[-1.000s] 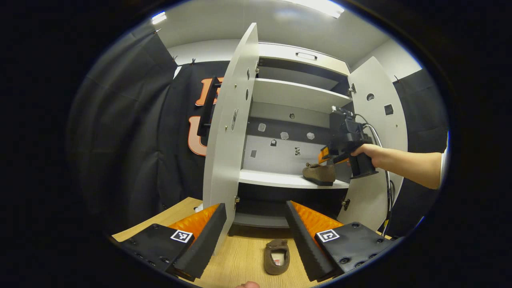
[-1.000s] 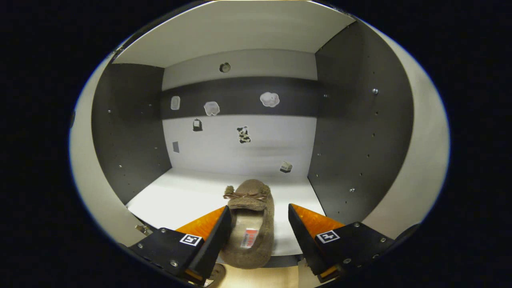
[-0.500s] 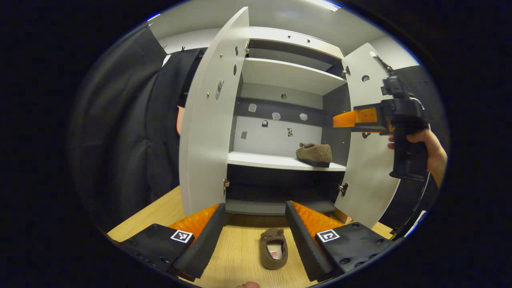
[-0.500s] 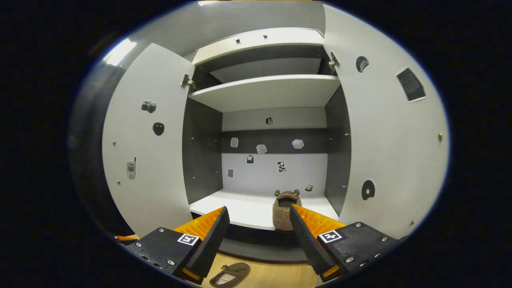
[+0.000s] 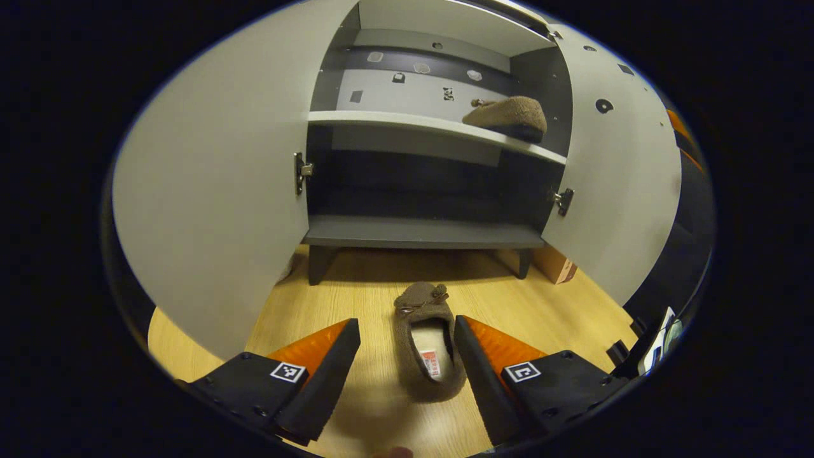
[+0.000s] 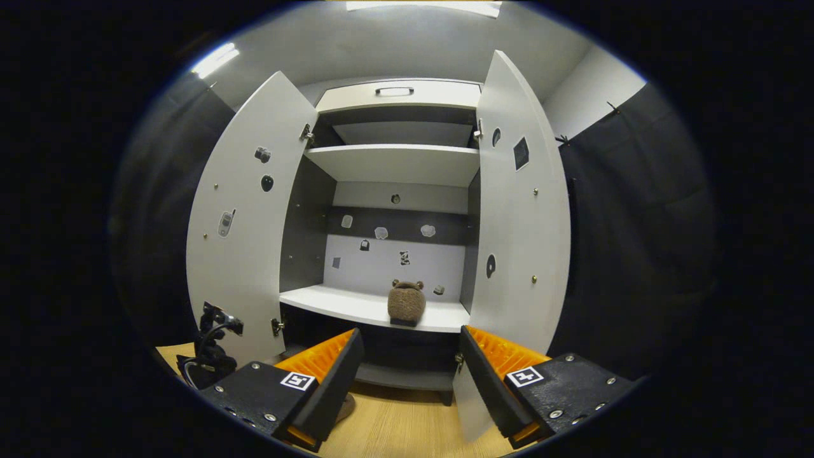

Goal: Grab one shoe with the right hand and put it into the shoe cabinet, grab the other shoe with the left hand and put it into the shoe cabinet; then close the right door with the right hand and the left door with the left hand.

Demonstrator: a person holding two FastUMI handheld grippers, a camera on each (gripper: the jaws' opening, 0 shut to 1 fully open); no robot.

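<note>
Now my left tool (image 5: 407, 362) has dropped from facing the cabinet to hanging low over the floor (image 5: 356, 299), fingers spread wide with nothing between the pads; the second shoe (image 5: 427, 340) lies inside that gap, toe toward the cabinet, untouched as far as I can tell. I judge the left-hand grab is next: lower a little more and squeeze the sides of the shoe.

My right tool (image 6: 407, 375) has backed well out of the shoe cabinet (image 6: 394, 165) over the last second. It is empty and wide open, with the first shoe (image 6: 407, 303) left on the white middle shelf (image 6: 343, 304), near the right wall. So the right hand's placing looks done.

Farther off, the left door (image 6: 241, 242) and right door (image 6: 518, 242) both stand open, so closing remains.

For writing: the shoe's insole carries a small red-and-white label (image 5: 430, 364), too small for me to read. Stickers dot the doors and back panel (image 6: 394, 261); none is legible.
</note>
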